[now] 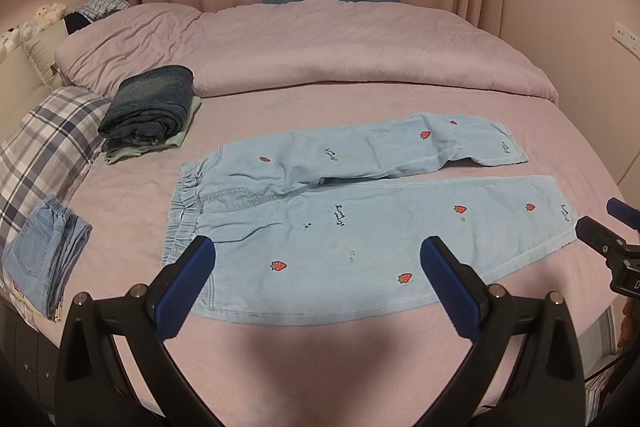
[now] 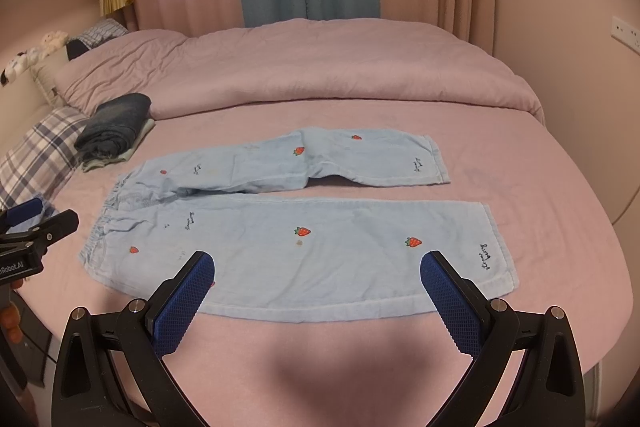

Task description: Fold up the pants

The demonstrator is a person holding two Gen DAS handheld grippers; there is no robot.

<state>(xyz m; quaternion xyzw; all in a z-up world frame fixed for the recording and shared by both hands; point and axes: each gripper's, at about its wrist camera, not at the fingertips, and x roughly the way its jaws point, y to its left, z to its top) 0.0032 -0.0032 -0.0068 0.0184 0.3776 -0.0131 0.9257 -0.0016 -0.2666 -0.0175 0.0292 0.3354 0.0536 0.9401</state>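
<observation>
Light blue pants (image 1: pixel 360 211) with red strawberry patches lie flat on the pink bed, waistband to the left, legs spread apart to the right. They also show in the right wrist view (image 2: pixel 320 239). My left gripper (image 1: pixel 318 251) is open and empty, hovering over the near edge of the pants close to the waistband. My right gripper (image 2: pixel 318 267) is open and empty, hovering over the near leg toward the cuff. The right gripper also shows at the right edge of the left wrist view (image 1: pixel 608 227), and the left gripper at the left edge of the right wrist view (image 2: pixel 44 219).
A stack of folded dark jeans (image 1: pixel 148 107) on a pale green garment lies at the back left. Folded light jeans (image 1: pixel 44 259) lie on a plaid pillow (image 1: pixel 44 143) at the left edge. A rumpled pink duvet (image 1: pixel 320 47) runs across the back.
</observation>
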